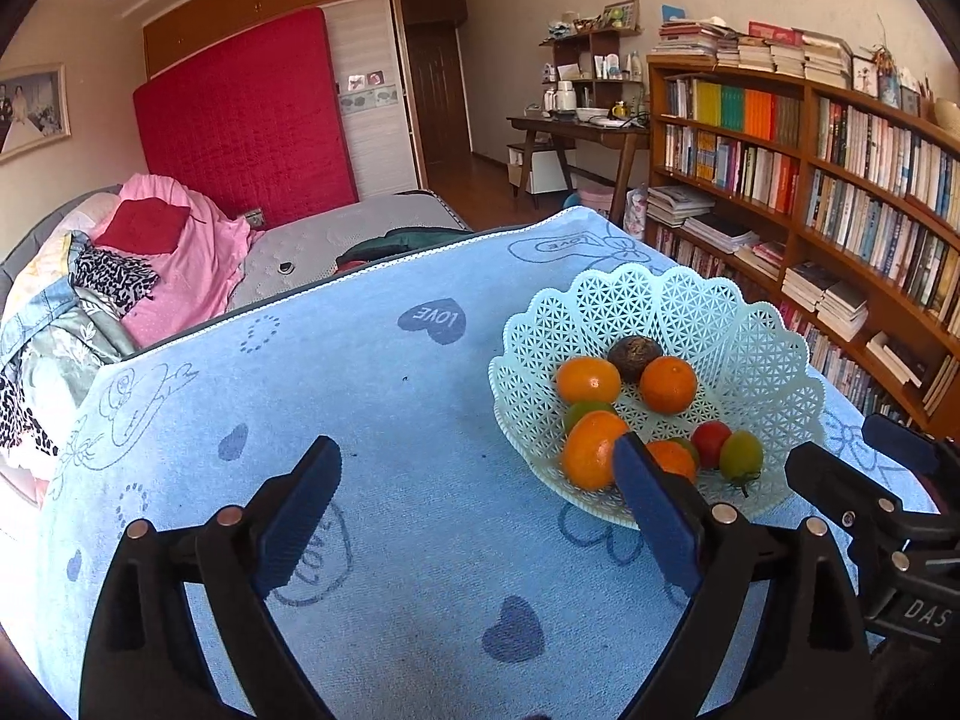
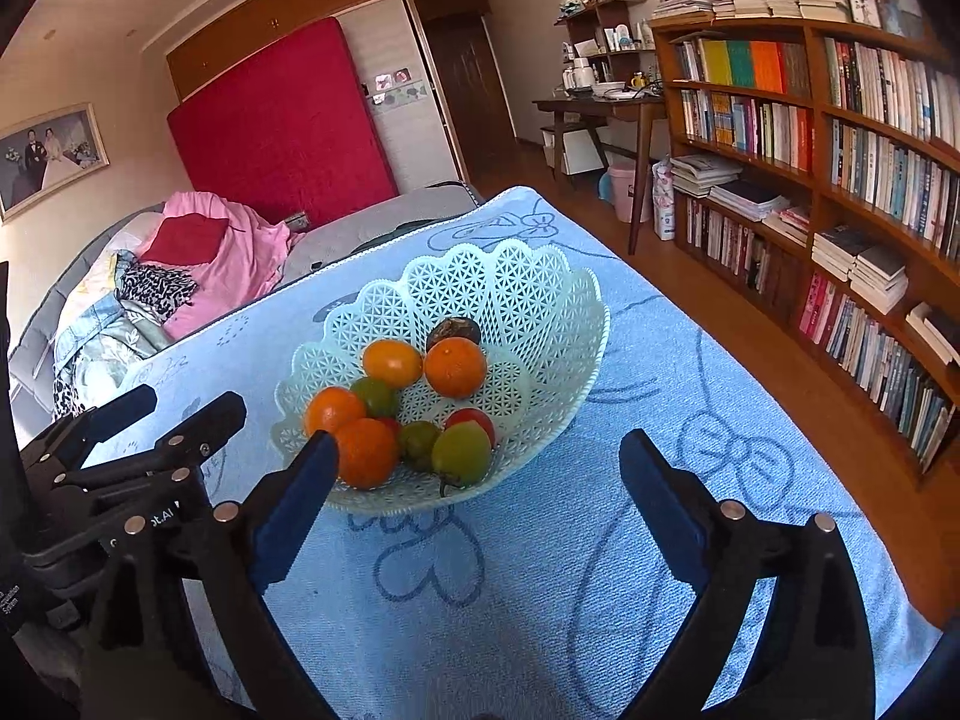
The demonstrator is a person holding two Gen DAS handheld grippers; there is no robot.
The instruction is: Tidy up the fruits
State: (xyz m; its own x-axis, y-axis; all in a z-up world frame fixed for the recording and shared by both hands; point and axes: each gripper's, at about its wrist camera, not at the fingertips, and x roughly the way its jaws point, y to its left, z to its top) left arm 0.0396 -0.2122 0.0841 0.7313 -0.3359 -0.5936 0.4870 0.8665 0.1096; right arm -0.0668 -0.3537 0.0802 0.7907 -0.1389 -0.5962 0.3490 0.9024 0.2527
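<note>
Fruits: oranges point(image 2: 455, 367), green tomato point(image 2: 461, 455), red tomato point(image 2: 471, 420), one dark round fruit point(image 2: 454, 331), all heaped in pale lattice basket point(image 2: 528, 300), right half of the blue towel-covered table point(image 1: 360, 396). Left gripper point(image 1: 474, 504) and right gripper point(image 2: 477, 480): jaws apart, empty. Risk: round fruit rolling off the table edge if nudged. Surroundings: bed point(image 1: 336, 240) and bookshelf point(image 1: 810, 180) beyond; nothing obstructs.
</note>
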